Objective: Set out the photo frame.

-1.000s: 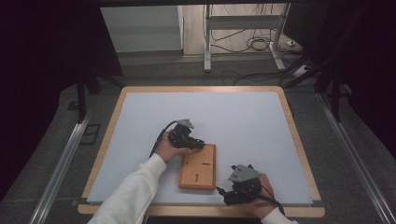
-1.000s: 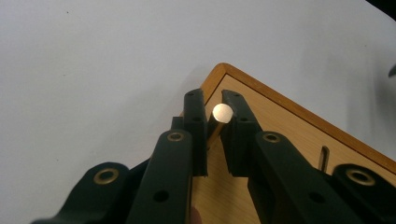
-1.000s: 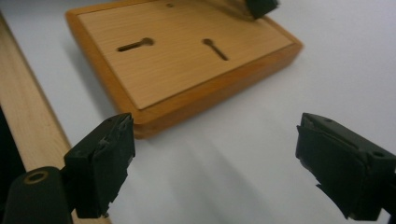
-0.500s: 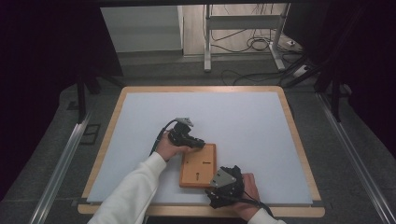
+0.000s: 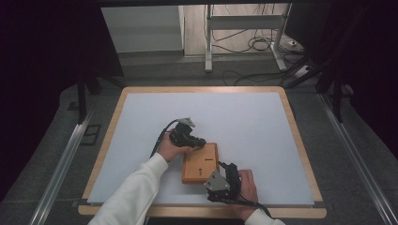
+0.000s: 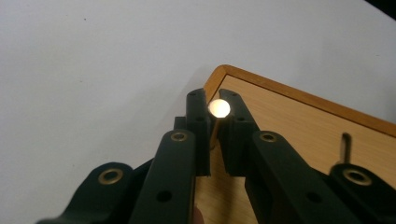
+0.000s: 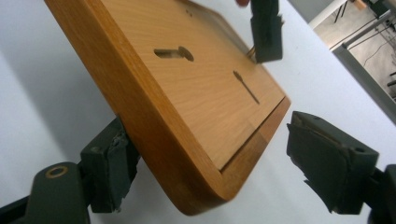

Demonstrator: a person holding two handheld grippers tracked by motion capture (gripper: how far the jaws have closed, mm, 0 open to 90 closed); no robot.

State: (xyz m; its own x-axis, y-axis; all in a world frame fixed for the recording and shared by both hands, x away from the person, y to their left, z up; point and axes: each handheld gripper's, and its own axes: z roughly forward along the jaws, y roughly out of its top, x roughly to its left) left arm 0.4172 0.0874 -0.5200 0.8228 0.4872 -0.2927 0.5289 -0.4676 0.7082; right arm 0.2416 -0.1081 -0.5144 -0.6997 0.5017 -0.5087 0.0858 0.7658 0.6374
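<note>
A flat wooden board (image 5: 200,163) with a keyhole slot (image 7: 175,53) and a thin slot (image 7: 246,86) lies on the white table top. My left gripper (image 6: 214,100) is shut on a small brass peg (image 6: 219,108), holding it over the board's far left corner (image 6: 224,72). In the high view that left gripper (image 5: 202,142) sits at the board's far edge. My right gripper (image 7: 219,163) straddles the board's near right corner with its jaws wide apart. They have just been closing a little. The right pad (image 7: 327,163) stands clear of the wood; the left pad (image 7: 109,170) is close against the side.
The white mat (image 5: 263,122) has a wooden rim (image 5: 300,140) around it, with open room behind and to the right of the board. Metal rails (image 5: 61,164) run along both sides of the table. Cables and a stand (image 5: 209,42) lie on the floor beyond.
My right gripper has moved left along the near edge to the board's near right corner, and its jaws now flank that corner. The left hand has kept still.
</note>
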